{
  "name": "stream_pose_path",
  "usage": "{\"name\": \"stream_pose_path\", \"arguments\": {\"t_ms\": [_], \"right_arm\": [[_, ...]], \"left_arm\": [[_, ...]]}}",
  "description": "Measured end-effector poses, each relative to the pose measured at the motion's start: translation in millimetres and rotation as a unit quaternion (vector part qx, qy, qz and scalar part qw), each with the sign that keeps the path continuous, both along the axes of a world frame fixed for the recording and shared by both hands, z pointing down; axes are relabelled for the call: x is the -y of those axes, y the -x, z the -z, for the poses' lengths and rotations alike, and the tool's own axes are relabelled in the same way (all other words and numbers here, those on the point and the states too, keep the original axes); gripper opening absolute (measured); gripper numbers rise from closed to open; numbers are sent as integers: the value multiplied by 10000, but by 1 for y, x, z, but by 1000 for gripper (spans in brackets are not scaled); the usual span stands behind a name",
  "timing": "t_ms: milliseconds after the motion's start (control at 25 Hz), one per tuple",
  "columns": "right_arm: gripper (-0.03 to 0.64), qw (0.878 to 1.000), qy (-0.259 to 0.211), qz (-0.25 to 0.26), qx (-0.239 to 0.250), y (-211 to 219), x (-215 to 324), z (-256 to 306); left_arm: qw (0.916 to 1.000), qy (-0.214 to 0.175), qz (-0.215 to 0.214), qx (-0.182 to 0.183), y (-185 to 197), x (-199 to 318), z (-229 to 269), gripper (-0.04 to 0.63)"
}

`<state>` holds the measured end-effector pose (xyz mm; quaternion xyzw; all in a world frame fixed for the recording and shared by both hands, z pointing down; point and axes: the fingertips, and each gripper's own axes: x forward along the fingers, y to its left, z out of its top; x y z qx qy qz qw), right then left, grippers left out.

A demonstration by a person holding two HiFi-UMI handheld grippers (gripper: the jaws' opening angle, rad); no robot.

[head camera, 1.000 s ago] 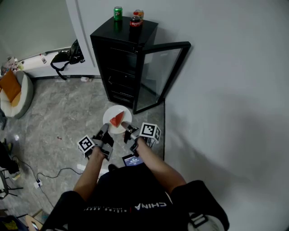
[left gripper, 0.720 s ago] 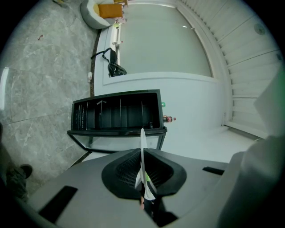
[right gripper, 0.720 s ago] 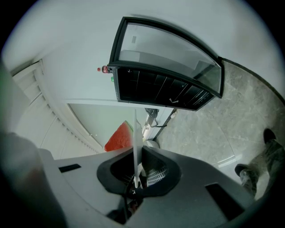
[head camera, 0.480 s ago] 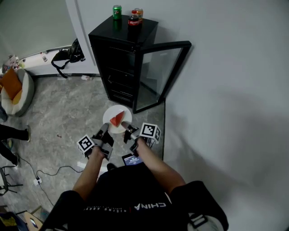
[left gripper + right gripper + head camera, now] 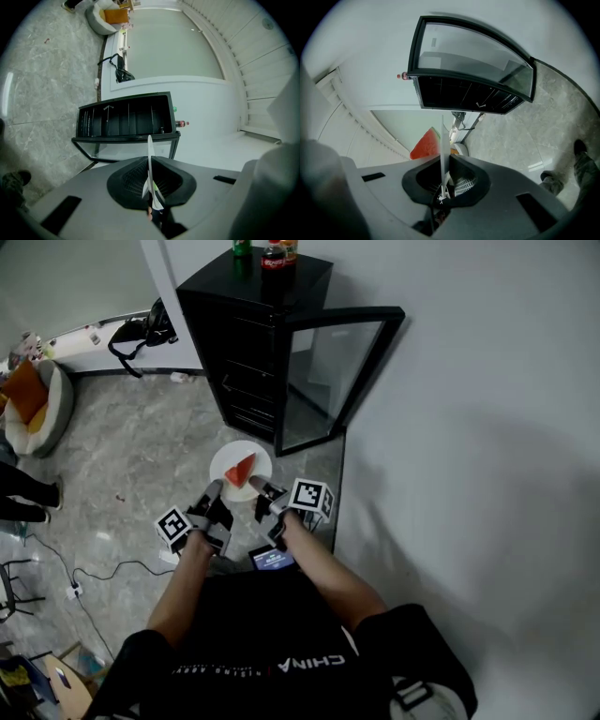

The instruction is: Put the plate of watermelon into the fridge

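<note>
A white plate (image 5: 230, 456) carries a red watermelon wedge (image 5: 239, 470) and hangs in the air in front of the black fridge (image 5: 253, 334). My left gripper (image 5: 215, 488) is shut on the plate's near left rim, and my right gripper (image 5: 254, 486) is shut on its near right rim. In the left gripper view the plate (image 5: 149, 154) shows edge-on between the pads. The right gripper view shows the plate (image 5: 442, 145) edge-on with the watermelon (image 5: 426, 144) beside it. The fridge's glass door (image 5: 333, 371) stands open to the right, its dark shelves (image 5: 124, 117) exposed.
Drink cans and a bottle (image 5: 272, 251) stand on the fridge top. A white wall (image 5: 469, 427) runs along the right. A black bag (image 5: 141, 334) lies by the far wall, a cushioned seat (image 5: 33, 404) at far left, and a cable (image 5: 84, 573) crosses the grey floor.
Both grippers and the plate have moved a little toward the fridge, which now sits nearer and higher in the head view. The grip on the plate is unchanged.
</note>
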<state>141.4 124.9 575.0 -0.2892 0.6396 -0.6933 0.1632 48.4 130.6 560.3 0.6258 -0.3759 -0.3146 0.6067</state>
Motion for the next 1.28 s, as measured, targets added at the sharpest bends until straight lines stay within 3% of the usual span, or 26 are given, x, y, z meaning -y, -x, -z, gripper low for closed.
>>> {"name": "stream_pose_path", "arguments": {"t_ms": [360, 600, 1040, 1280], "right_arm": [[29, 9998, 184, -61, 3, 13, 18, -21], [29, 9996, 204, -111, -141, 51, 52, -26], [29, 9979, 95, -591, -265, 127, 110, -19], [28, 9953, 148, -931, -208, 153, 120, -22]], "left_arm": [[9999, 139, -35, -63, 13, 19, -22, 29], [9994, 213, -169, -217, 51, 55, -28, 29], [9968, 109, -754, -224, 127, 123, -22, 29], [9936, 20, -1109, -232, 151, 140, -22, 29]]}}
